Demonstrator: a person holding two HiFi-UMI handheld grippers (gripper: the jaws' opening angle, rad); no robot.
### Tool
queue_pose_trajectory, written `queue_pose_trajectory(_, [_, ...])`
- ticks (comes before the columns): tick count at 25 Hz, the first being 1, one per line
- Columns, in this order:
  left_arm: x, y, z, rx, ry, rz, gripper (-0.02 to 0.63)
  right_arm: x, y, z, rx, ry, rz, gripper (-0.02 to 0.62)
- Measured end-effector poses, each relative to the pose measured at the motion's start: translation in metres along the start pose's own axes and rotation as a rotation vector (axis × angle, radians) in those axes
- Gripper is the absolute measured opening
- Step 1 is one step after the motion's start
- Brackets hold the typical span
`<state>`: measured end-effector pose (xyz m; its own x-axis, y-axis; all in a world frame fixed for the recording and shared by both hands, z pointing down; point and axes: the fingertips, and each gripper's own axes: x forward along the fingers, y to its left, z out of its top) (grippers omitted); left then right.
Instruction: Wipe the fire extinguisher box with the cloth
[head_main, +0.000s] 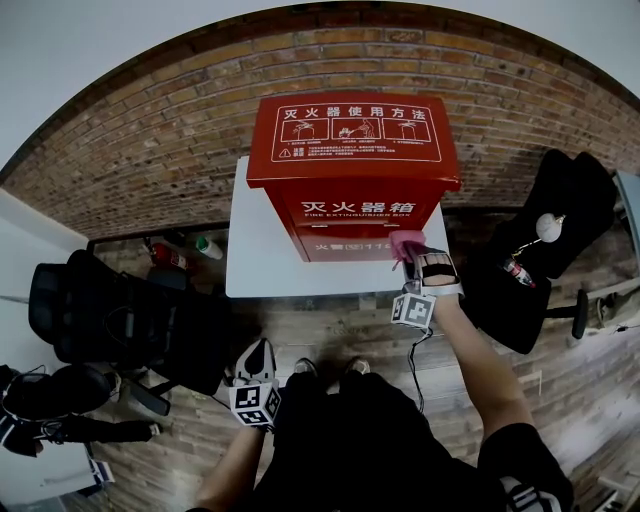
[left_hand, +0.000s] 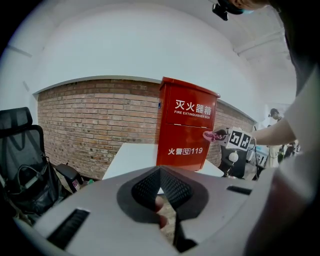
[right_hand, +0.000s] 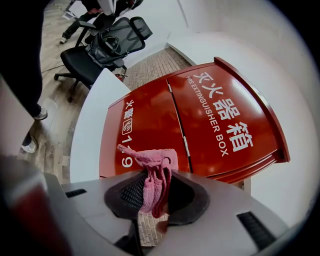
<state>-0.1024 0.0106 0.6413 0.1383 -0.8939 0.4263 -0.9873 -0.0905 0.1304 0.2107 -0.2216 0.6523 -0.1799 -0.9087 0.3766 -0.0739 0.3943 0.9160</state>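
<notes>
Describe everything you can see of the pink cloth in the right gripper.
The pink cloth looks like a small, soft, ribbed or knitted fabric, crumpled into folds. The right gripper has its jaws closed on it. A bunched fold sticks out past the jaw tips and a strip hangs back between the pads. It is held up close to the lower front of the red fire extinguisher box, though actual contact cannot be confirmed.
</notes>
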Motion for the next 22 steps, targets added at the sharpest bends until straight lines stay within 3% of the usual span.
queue_pose_trajectory(22, [0.001, 0.009, -0.019, -0.004, 0.049, 0.02, 0.023, 0.021, 0.052, -0.007, 0.024, 0.001, 0.058, 0.095])
